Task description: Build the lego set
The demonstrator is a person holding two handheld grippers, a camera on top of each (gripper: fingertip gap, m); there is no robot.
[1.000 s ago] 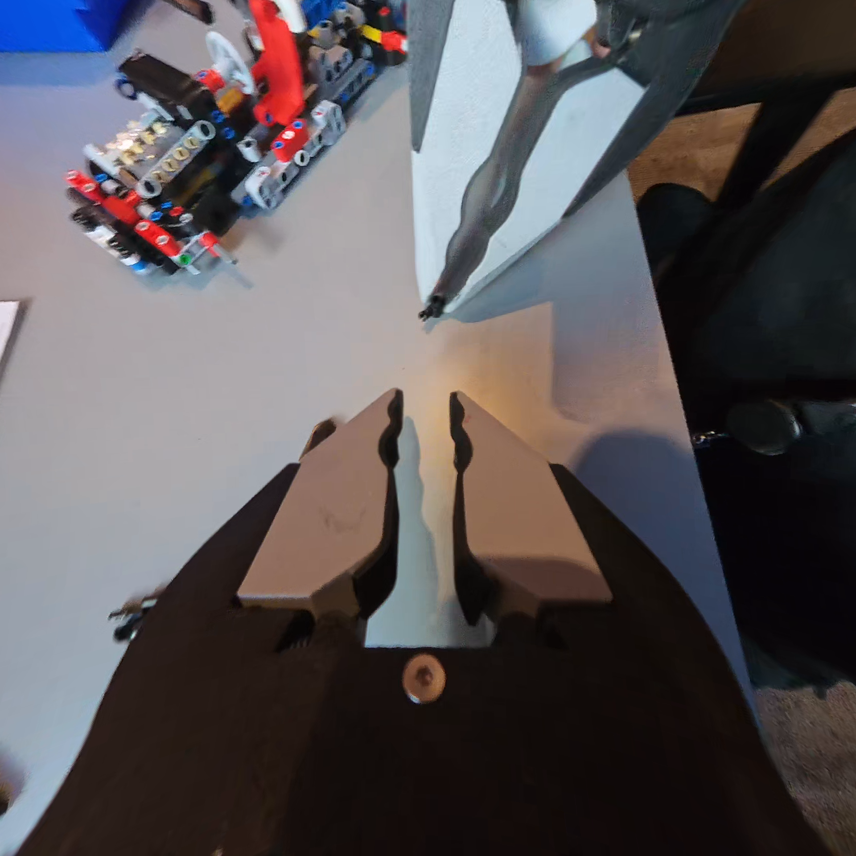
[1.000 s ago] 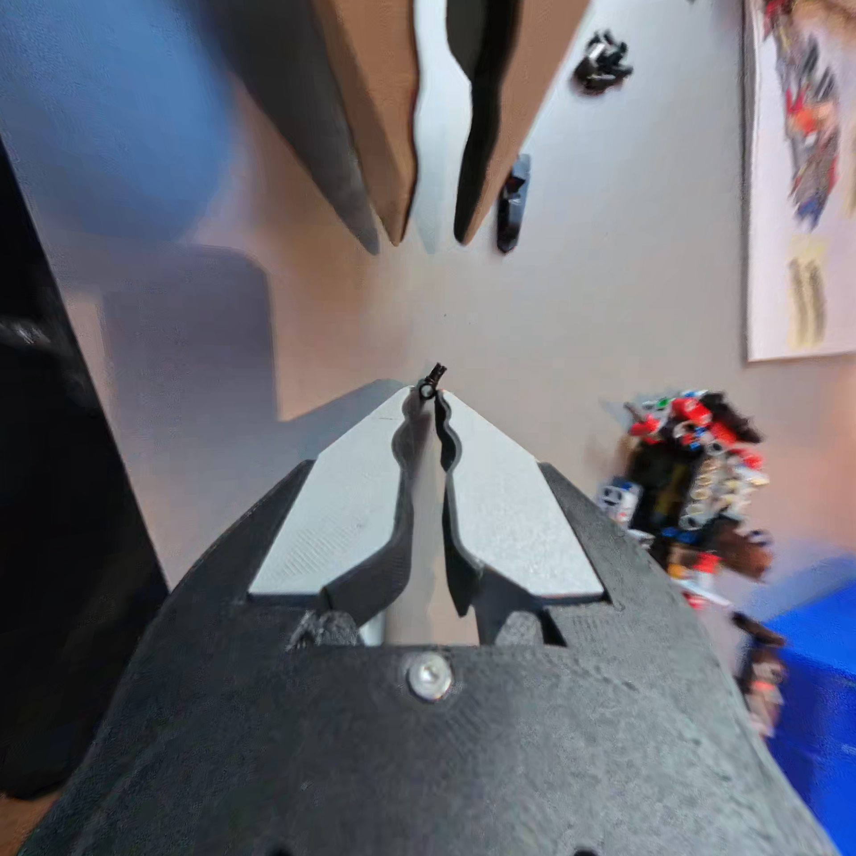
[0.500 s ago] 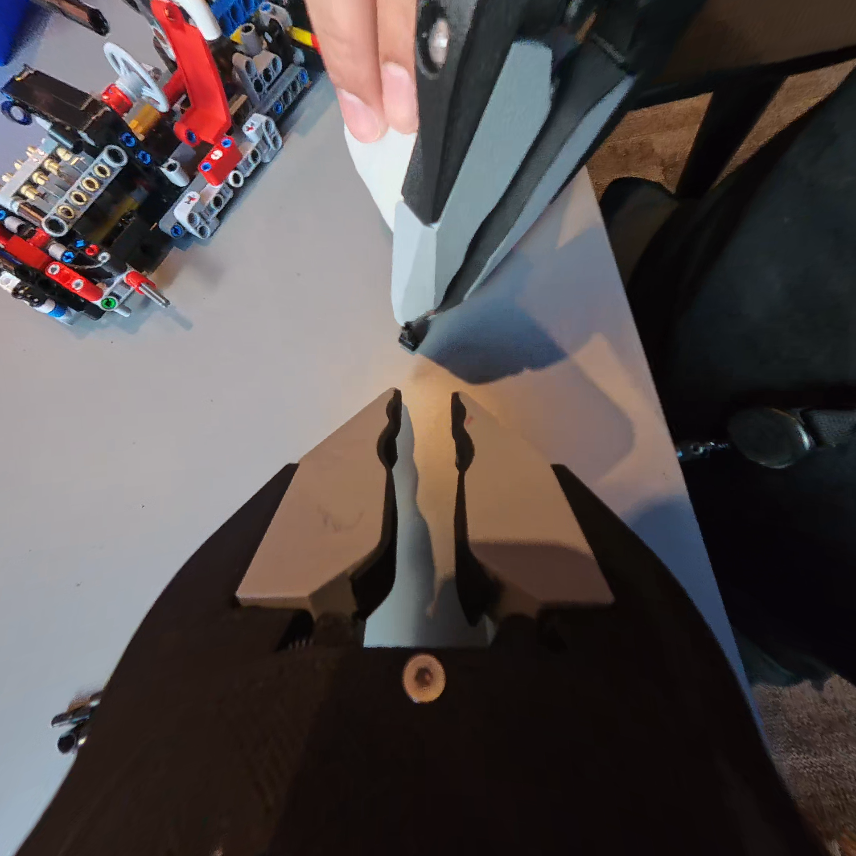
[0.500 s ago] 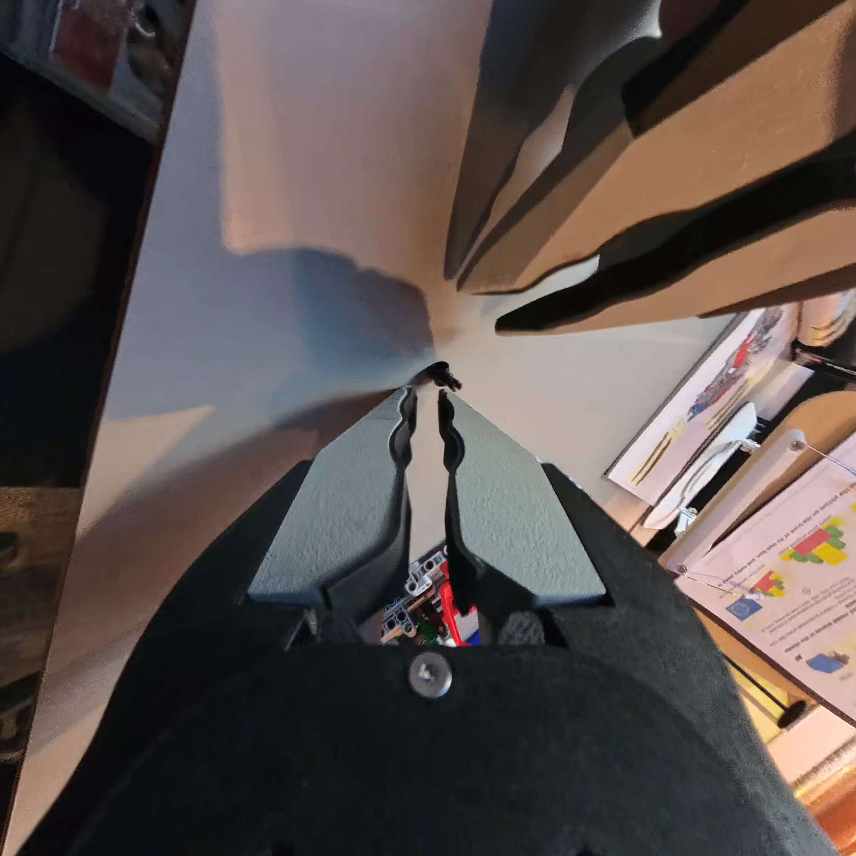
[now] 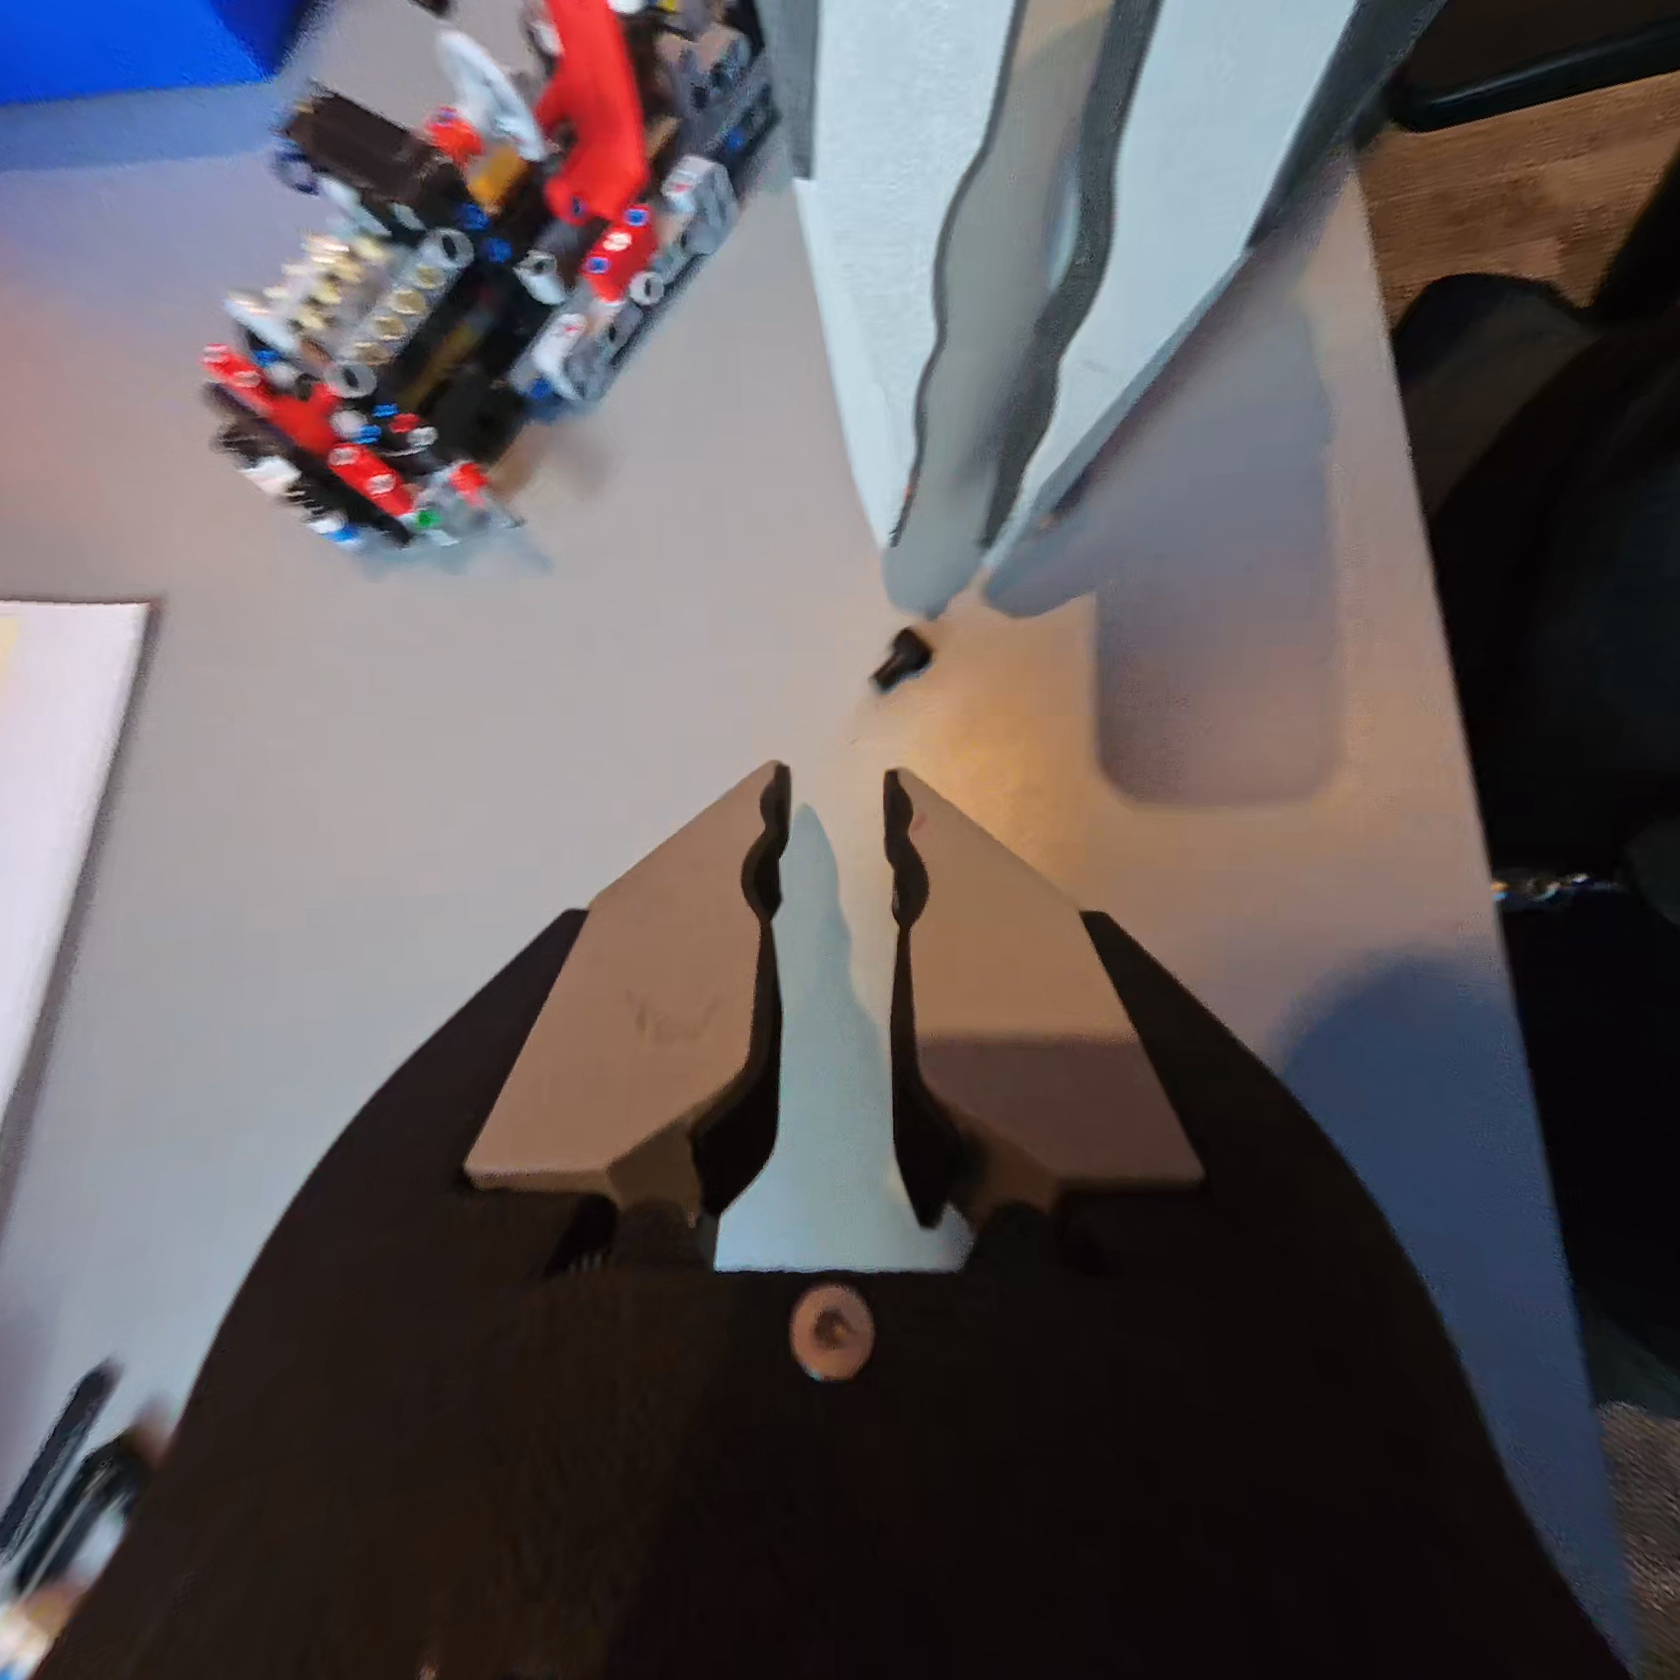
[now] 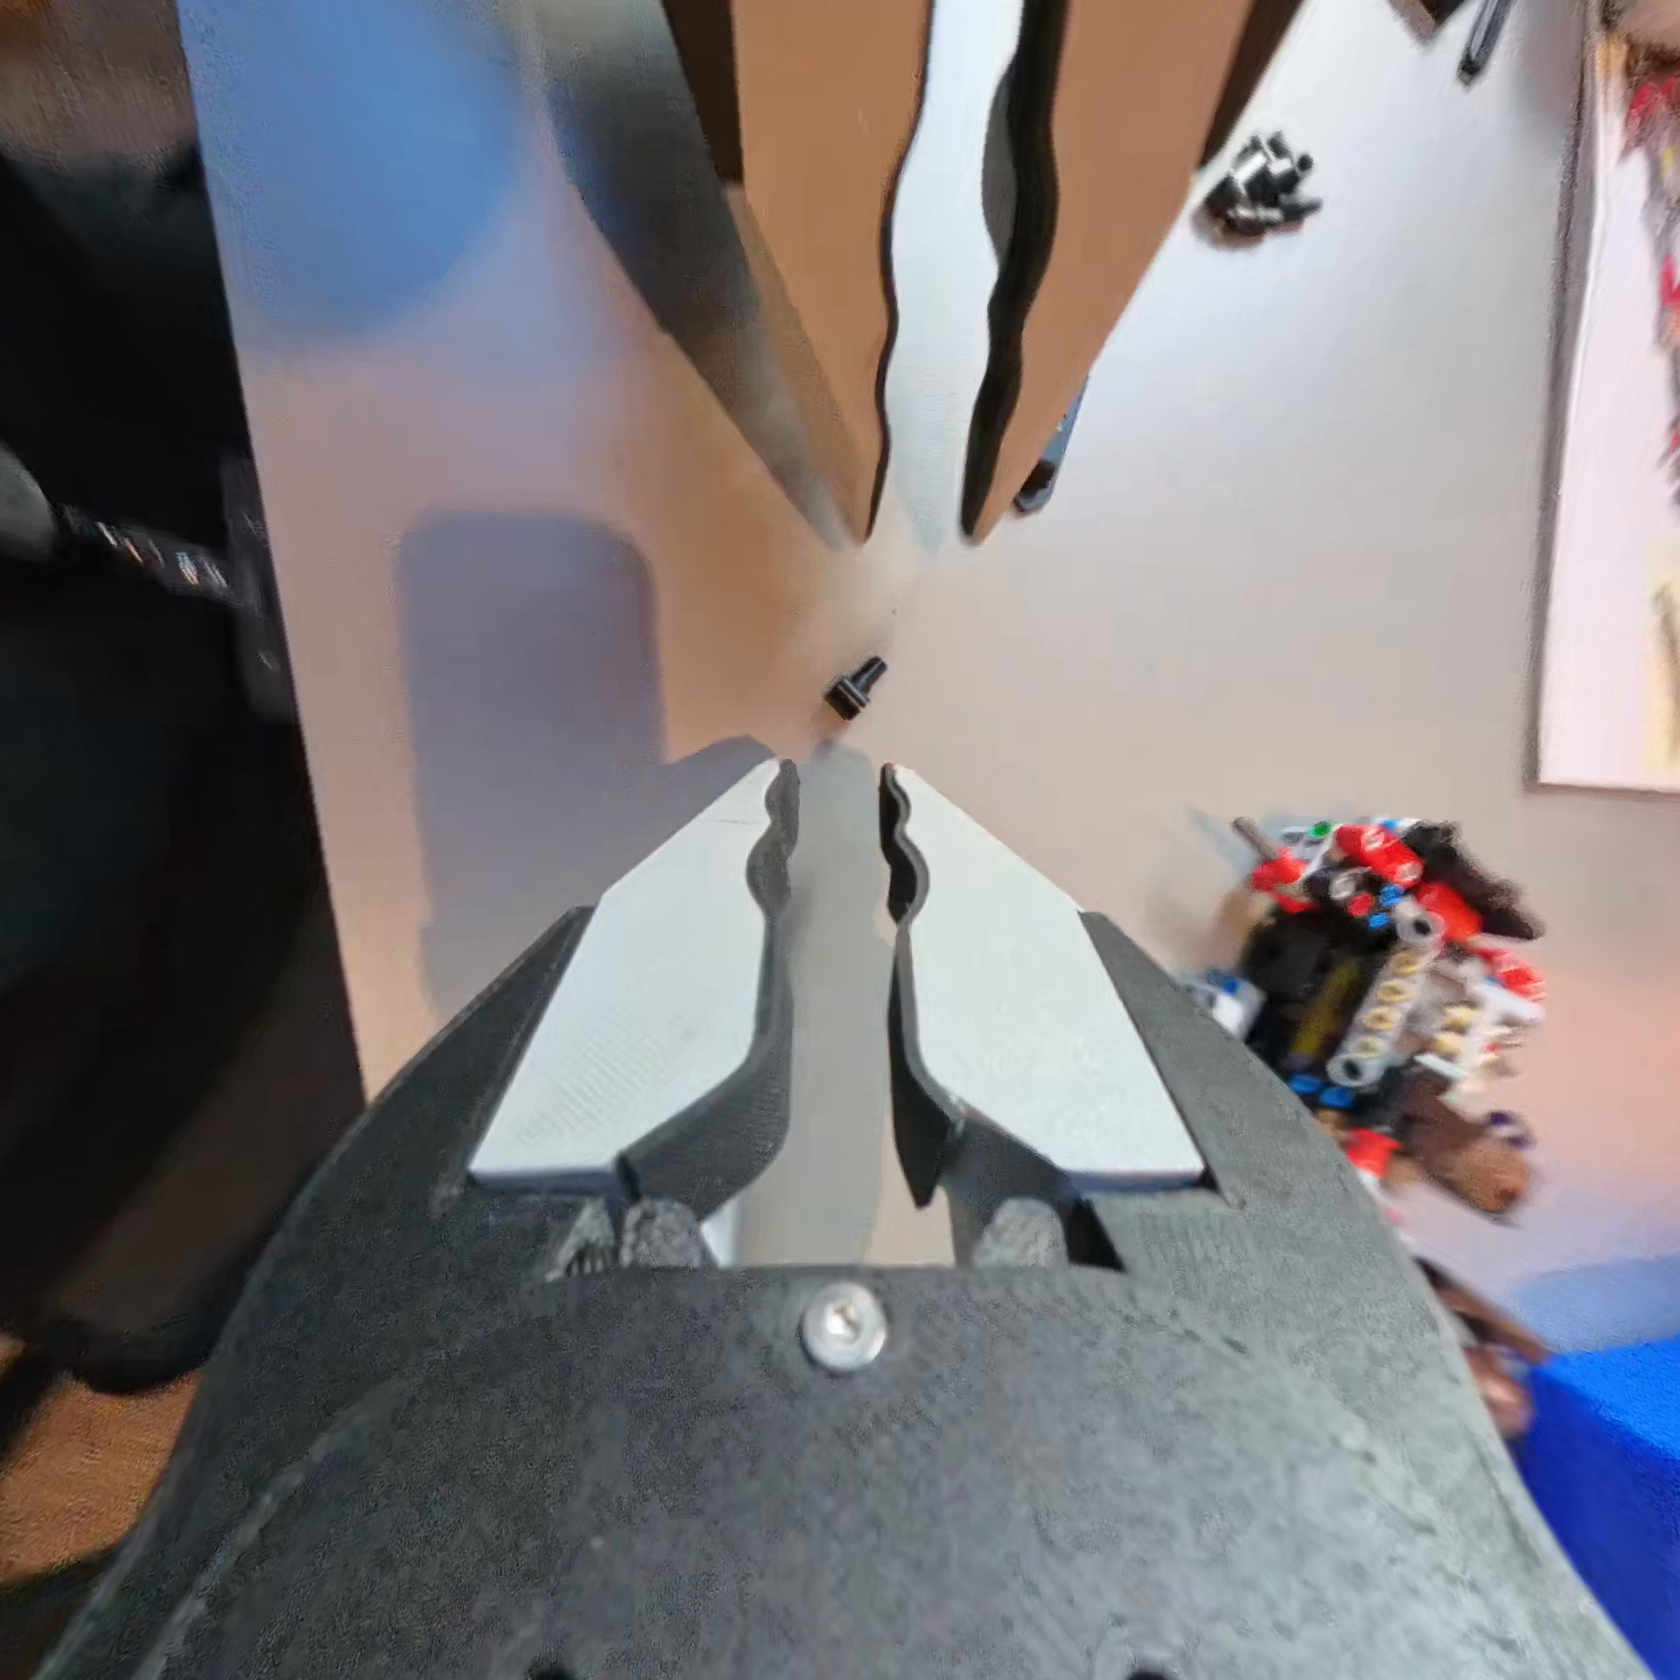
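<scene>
A small black lego pin (image 5: 902, 658) lies loose on the grey table between the two grippers; it also shows in the right wrist view (image 6: 855, 695). My left gripper (image 5: 836, 780) is open and empty, its tips a short way short of the pin. My right gripper (image 6: 838, 773) is open and empty, its tips just behind the pin; it shows in the left wrist view (image 5: 955, 591) facing mine. The part-built lego model (image 5: 473, 300), red, black and grey, stands at the far left; it also shows in the right wrist view (image 6: 1391, 991).
A blue box (image 5: 136, 45) stands behind the model. An instruction sheet (image 6: 1618, 455) lies on the table. A cluster of small black parts (image 6: 1259, 186) lies beyond the left gripper. The table's edge (image 5: 1418, 545) runs along the right, with a dark chair beyond it.
My right gripper held the black pin at its tips and has opened; the pin now lies on the table. The right gripper also turned back level to face the left one.
</scene>
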